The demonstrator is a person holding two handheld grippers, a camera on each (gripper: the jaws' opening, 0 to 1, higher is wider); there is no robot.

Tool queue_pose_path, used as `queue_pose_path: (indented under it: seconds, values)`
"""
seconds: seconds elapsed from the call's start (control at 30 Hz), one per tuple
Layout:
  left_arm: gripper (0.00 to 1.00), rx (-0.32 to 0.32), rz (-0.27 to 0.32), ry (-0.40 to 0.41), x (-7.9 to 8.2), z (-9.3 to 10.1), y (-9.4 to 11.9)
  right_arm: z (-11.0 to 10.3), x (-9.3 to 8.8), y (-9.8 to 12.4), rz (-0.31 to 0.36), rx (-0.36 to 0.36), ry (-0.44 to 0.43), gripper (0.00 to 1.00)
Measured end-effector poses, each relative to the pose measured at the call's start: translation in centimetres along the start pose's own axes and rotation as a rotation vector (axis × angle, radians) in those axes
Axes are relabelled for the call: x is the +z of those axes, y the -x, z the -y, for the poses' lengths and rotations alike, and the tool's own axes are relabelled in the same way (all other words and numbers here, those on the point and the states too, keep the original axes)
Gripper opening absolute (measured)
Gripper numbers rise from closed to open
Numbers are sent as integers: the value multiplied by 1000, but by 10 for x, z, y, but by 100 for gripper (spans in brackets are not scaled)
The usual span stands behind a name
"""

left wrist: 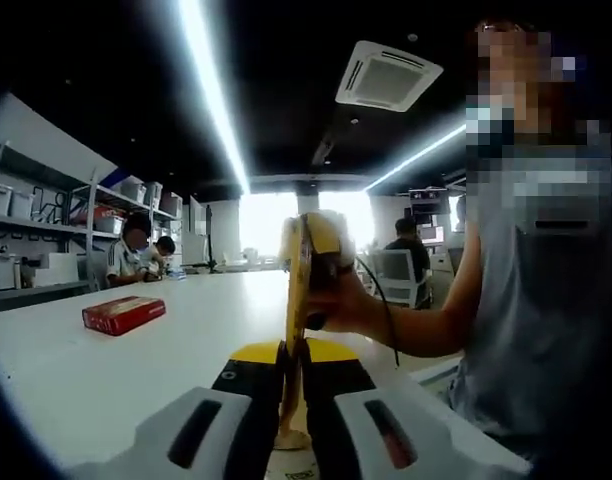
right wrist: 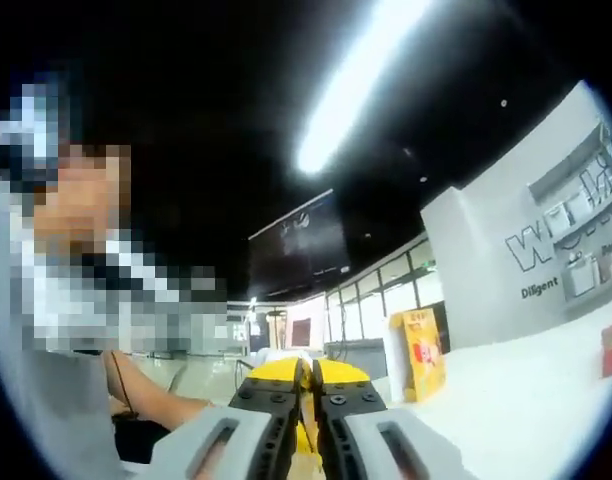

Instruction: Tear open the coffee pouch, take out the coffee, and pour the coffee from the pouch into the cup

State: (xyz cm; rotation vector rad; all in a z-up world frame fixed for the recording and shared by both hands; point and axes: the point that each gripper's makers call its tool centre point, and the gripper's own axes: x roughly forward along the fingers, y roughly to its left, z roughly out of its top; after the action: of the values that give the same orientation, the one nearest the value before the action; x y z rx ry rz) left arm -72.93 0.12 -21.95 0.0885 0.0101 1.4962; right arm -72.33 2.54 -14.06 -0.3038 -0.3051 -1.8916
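In the right gripper view, the grey wall panel (right wrist: 506, 270) up and to the right of the closed jaws carries large white outlined letters starting "W", cut off by shelving, with the small word "Diligent" beneath. Printing on the yellow upright box (right wrist: 422, 352) just right of the jaws is too blurred to read.

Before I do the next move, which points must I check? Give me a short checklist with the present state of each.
1. Left gripper holds the pouch: ok, its jaws are shut on the thin strip.
2. Right gripper closed: ok, its jaws stand together; what they pinch, cannot tell.
3. Pouch torn open: cannot tell.
4. Cup placed under the pouch: cannot tell.
5. Red box out of the way: ok, it lies on the table, apart from both grippers.
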Motion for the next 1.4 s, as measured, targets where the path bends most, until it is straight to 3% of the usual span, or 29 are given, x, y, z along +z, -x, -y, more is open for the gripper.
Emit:
queue_pose_path:
  seconds: [0.33,0.7,0.8,1.03,1.23,1.4]
  values:
    - [10,1,-6,-5,0,2,1,0,0,-1,-26,10,-56,5]
    - [7,-2,-9,-2,1,2,0,7,0,-1,-32,-63,41,6]
    - [6,-9,-17,-7,-1,4,0,7,-1,2,-21,-58,69,7]
    - [5,-6,-4,-9,2,2,0,1,6,7,52,-6,14,17]
    - [5,-8,10,-18,6,1,1,6,-7,3,29,-23,9,16]
    - [5,-7,-6,-18,1,-2,0,7,-7,3,68,-22,-19,10]
